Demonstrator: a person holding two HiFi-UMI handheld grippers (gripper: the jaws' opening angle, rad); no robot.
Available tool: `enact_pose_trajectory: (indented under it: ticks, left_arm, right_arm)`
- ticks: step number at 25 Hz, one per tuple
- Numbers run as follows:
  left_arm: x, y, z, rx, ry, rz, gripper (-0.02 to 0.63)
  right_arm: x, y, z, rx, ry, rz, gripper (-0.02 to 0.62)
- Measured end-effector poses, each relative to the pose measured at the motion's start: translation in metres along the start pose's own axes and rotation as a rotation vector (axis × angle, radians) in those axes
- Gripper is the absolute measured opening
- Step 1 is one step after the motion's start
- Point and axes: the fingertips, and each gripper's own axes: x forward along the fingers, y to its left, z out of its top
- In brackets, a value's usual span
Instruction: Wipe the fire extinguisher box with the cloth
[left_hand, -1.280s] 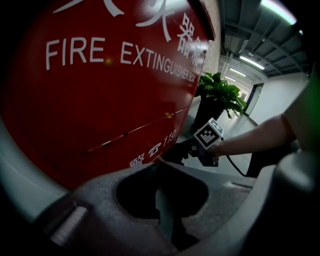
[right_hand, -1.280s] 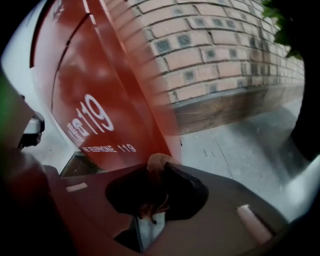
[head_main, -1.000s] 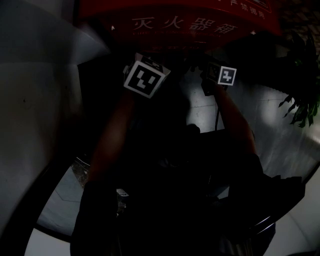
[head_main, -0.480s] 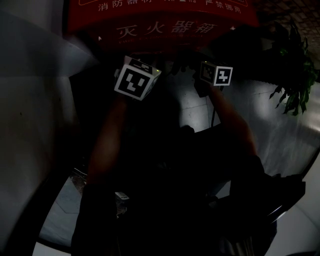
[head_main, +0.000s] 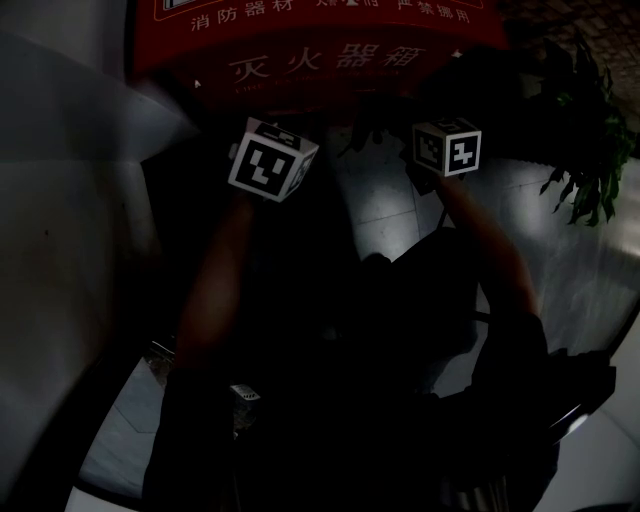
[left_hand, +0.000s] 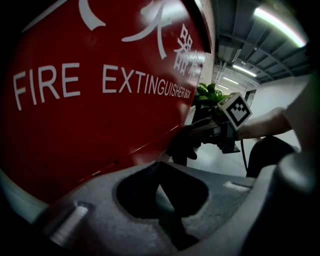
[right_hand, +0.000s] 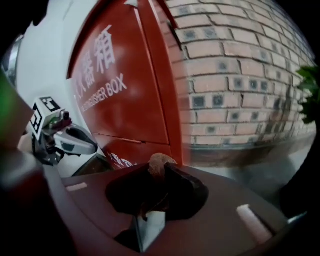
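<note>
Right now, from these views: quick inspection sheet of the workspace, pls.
Surface: fire extinguisher box, red front with white lettering.
Job's things: cloth, brownish and bunched, pinched in the right gripper near the box's lower corner; whether it touches the box is unclear.
Clutter: nothing seen.
Grippers: left gripper, jaws together with nothing between them; right gripper, shut on the cloth.
Cables: cable hangs below the right gripper.
Surroundings: brick wall beside the box, plant, pale tiled floor; the head view is dim.
</note>
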Motion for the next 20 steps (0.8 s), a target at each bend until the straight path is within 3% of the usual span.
enact_pose_trajectory:
  ticks: [5,20]
  left_arm:
    - [0.000,-0.007,0.015,-0.019,-0.046,-0.036,0.003]
    - [0.006,-0.013,0.017,0.050,-0.034,-0.017,0.003]
  right_arm:
    - [-0.016,0.003,0.017,-0.022,-0.056,0.004,0.072]
    - [-0.097,0.031,0.109,-0.116,-0.296,0.028,0.072]
